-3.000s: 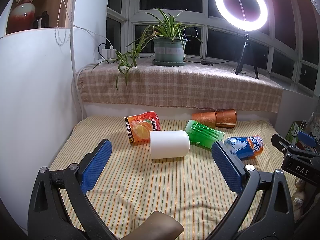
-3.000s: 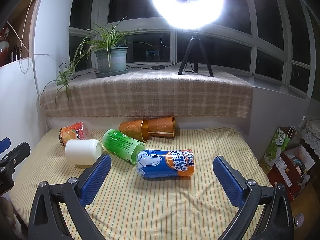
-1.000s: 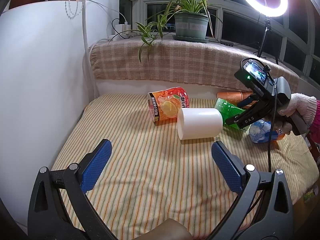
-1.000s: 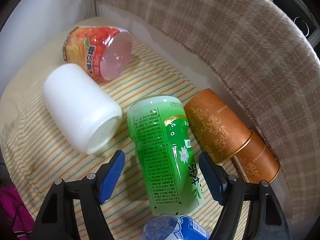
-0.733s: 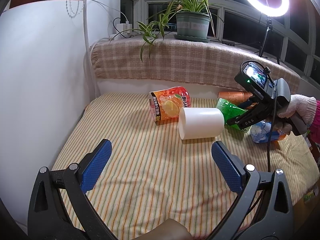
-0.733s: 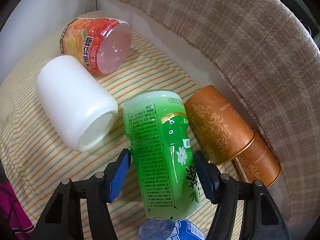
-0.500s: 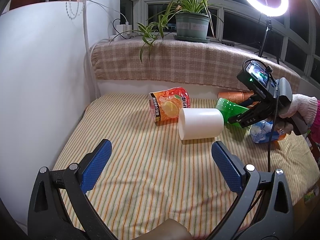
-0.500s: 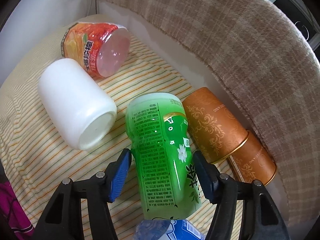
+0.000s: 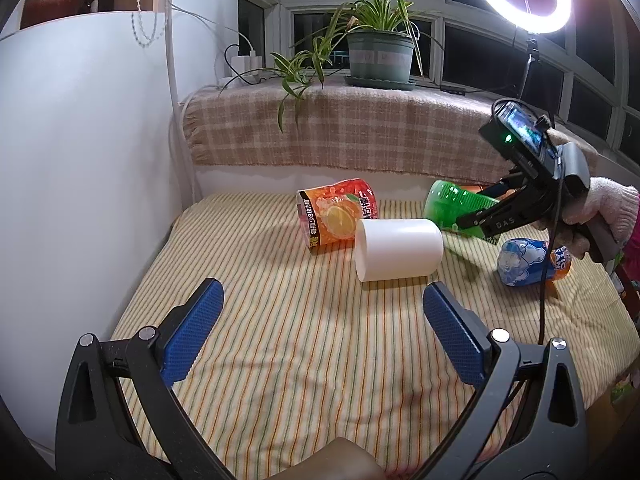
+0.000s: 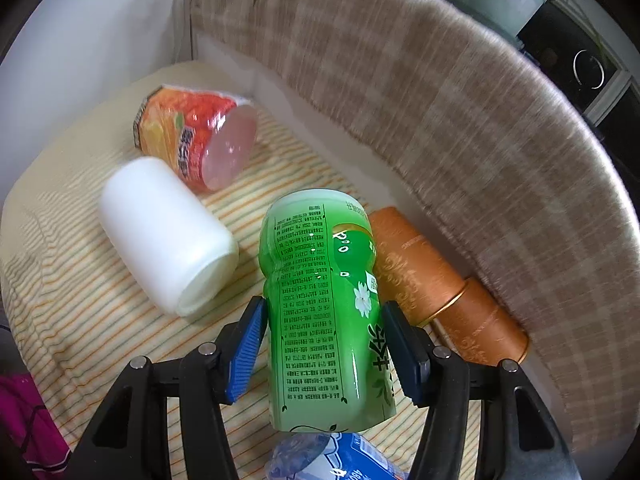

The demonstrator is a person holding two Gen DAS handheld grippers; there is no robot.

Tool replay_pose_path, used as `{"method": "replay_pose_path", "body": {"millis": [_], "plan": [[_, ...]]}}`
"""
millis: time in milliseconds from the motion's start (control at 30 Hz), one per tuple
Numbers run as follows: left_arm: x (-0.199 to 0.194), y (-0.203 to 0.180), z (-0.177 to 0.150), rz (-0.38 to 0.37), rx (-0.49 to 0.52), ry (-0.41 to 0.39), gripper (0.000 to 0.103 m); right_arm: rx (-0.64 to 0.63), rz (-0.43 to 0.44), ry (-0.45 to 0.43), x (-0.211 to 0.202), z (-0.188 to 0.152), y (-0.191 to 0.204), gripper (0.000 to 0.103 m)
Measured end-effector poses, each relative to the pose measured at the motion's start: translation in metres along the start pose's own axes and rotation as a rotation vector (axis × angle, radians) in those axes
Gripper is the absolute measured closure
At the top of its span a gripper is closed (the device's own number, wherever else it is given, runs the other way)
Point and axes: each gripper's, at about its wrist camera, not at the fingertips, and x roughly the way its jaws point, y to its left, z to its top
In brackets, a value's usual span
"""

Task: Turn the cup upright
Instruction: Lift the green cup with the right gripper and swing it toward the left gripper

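Observation:
My right gripper (image 10: 326,340) is shut on the green cup (image 10: 326,304), its blue pads pressed on both sides, and holds it tilted with one end raised off the striped cloth. In the left wrist view the green cup (image 9: 452,206) shows in the right gripper (image 9: 480,220) at the back right. A white cup (image 9: 398,250) lies on its side in the middle, also seen in the right wrist view (image 10: 168,236). My left gripper (image 9: 320,336) is open and empty, near the front, short of the white cup.
An orange printed cup (image 9: 338,216), a blue cup (image 9: 528,260) and two brown cups (image 10: 444,288) lie on their sides on the striped cloth (image 9: 300,352). A plaid-covered sill (image 9: 340,132) with a potted plant runs behind. A white wall (image 9: 80,160) stands at the left.
My right gripper has closed on the green cup and lifted one end of it off the cloth. The left gripper has stayed still.

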Motion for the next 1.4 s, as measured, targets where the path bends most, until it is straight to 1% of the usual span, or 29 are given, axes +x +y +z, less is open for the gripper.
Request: {"method": "replay_pose_path", "body": {"millis": [167,233,367,433,500,600,667,767,900,1033,1100,1133,1167,1200,1333,1400], "plan": [[-0.005,0.001,0.002,0.008,0.014,-0.018,0.001,0.003,0.012,-0.073,-0.034,-0.003,-0.001,0.043],[-0.007,0.000,0.005,0.004,0.034,-0.025,0.001,-0.015,0.035,-0.100,-0.051,-0.007,0.001,0.042],[-0.009,-0.005,0.008,-0.024,0.106,-0.026,0.001,-0.105,0.106,-0.133,-0.076,-0.023,0.027,0.042],[-0.010,-0.008,0.009,-0.040,0.141,-0.024,0.001,-0.153,0.152,-0.128,-0.080,-0.032,0.043,0.042],[-0.009,-0.010,0.010,-0.071,0.168,-0.014,0.001,-0.205,0.210,-0.113,-0.081,-0.043,0.061,0.042],[-0.008,-0.012,0.011,-0.104,0.197,0.008,0.001,-0.270,0.281,-0.073,-0.069,-0.058,0.087,0.042],[-0.005,-0.013,0.010,-0.121,0.211,0.029,0.001,-0.299,0.308,-0.047,-0.060,-0.066,0.099,0.042],[0.001,-0.015,0.010,-0.190,0.222,0.081,0.001,-0.320,0.326,-0.016,-0.053,-0.077,0.112,0.042],[0.008,-0.021,0.010,-0.256,0.242,0.132,0.001,-0.308,0.345,0.005,-0.042,-0.083,0.113,0.042],[0.010,-0.033,0.009,-0.296,0.302,0.148,0.001,-0.290,0.353,0.010,-0.046,-0.089,0.112,0.040],[0.013,-0.041,0.010,-0.310,0.339,0.162,0.001,-0.277,0.348,0.002,-0.045,-0.089,0.112,0.038],[0.014,-0.044,0.010,-0.314,0.352,0.165,0.001,-0.268,0.346,-0.005,-0.047,-0.090,0.111,0.034],[0.015,-0.048,0.011,-0.322,0.373,0.170,0.001,-0.255,0.345,-0.020,-0.050,-0.091,0.110,0.027],[0.015,-0.053,0.011,-0.330,0.396,0.173,0.001,-0.238,0.348,-0.038,-0.054,-0.093,0.108,0.025],[0.012,-0.075,0.010,-0.356,0.520,0.170,0.001,-0.135,0.357,-0.115,-0.077,-0.110,0.091,0.024],[0.009,-0.089,0.007,-0.374,0.610,0.165,0.001,-0.056,0.361,-0.158,-0.091,-0.127,0.078,0.024]]}}
